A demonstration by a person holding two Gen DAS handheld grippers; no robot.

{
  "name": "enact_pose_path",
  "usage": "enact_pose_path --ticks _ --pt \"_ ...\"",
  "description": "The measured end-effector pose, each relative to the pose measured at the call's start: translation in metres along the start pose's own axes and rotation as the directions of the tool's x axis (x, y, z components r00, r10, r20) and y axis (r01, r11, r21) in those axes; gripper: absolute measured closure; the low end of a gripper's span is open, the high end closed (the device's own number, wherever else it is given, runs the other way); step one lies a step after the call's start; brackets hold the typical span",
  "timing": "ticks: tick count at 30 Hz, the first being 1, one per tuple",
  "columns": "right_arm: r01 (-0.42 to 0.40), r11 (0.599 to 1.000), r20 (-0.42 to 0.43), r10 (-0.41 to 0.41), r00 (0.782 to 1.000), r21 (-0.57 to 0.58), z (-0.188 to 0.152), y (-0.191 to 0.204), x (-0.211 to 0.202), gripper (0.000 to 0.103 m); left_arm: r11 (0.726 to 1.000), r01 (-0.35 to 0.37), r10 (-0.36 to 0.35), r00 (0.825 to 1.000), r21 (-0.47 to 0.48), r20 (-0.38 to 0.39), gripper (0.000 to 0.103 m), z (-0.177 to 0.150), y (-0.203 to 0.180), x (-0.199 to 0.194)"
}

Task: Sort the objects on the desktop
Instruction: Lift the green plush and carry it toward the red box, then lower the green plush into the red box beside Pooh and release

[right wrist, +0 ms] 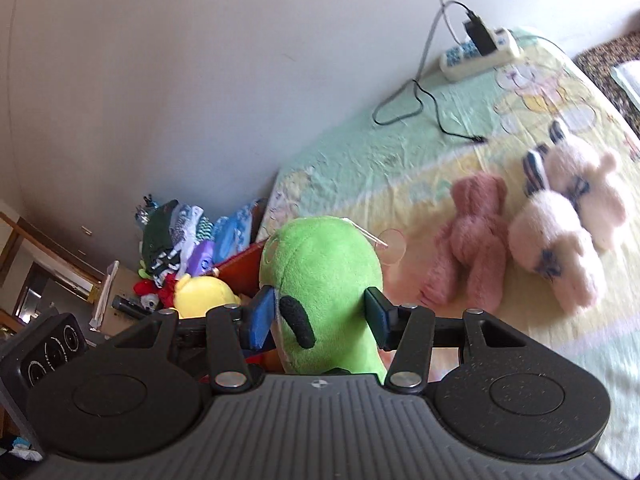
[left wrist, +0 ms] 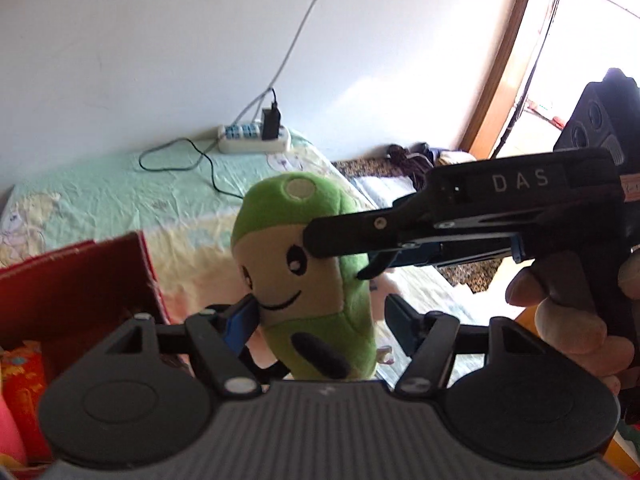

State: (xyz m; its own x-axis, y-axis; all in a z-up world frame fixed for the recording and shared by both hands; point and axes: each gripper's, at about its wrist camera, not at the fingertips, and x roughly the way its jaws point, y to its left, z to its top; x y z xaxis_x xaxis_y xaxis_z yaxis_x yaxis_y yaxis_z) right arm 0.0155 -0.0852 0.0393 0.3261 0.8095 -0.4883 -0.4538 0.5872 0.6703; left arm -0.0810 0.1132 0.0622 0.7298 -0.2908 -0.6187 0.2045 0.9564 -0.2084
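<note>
A green plush toy [left wrist: 304,292] with a smiling cream face hangs upright in the air above the cartoon-print sheet [left wrist: 120,200]. My right gripper [left wrist: 334,258] comes in from the right and is shut on its upper side. From the right wrist view the toy [right wrist: 320,264] fills the space between the blue pads of that gripper [right wrist: 320,318]. My left gripper [left wrist: 320,324] stands open around the toy's lower body: the left pad touches it, the right pad is a little apart. A red box [left wrist: 80,280] stands open at the left.
A yellow plush [right wrist: 204,296] lies in the red box [right wrist: 240,268]. A pink bear [right wrist: 472,240] and pale pink rabbits [right wrist: 560,220] lie on the sheet at the right. A power strip [left wrist: 254,140] with cables sits by the wall. A hand [left wrist: 568,320] holds the right gripper.
</note>
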Motion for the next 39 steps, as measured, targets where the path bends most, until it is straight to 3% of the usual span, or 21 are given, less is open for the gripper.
enact_pose_path --ticks 6,12,21,27,37,39 --pt "-0.117 0.992 0.004 0.117 0.993 -0.049 0.012 0.038 0.039 0.051 0.995 -0.097 0.099 0.991 -0.021 0.089 0.036 0.010 0.039 -0.042" --pt "-0.149 0.987 -0.067 0.144 0.987 -0.059 0.005 0.063 0.101 0.051 0.976 -0.196 0.202 0.978 -0.093 0.059 0.036 0.000 0.089 -0.055" --pt "-0.114 0.993 -0.193 0.113 0.975 0.005 -0.024 0.074 0.169 0.051 0.941 -0.282 0.270 0.959 -0.187 -0.089 0.036 -0.031 0.151 -0.044" --pt "-0.041 0.998 -0.229 0.050 0.972 0.047 -0.035 0.069 0.193 0.051 0.941 -0.286 0.267 0.956 -0.181 -0.119 0.038 -0.041 0.160 -0.045" --pt "0.090 0.996 -0.226 -0.086 0.970 0.006 -0.040 0.072 0.219 0.052 0.948 -0.274 0.243 0.952 -0.160 -0.186 0.037 -0.052 0.164 -0.027" --pt "0.091 0.995 -0.231 -0.081 0.970 0.031 -0.040 0.067 0.222 0.052 0.946 -0.282 0.250 0.949 -0.160 -0.191 0.037 -0.053 0.165 -0.026"
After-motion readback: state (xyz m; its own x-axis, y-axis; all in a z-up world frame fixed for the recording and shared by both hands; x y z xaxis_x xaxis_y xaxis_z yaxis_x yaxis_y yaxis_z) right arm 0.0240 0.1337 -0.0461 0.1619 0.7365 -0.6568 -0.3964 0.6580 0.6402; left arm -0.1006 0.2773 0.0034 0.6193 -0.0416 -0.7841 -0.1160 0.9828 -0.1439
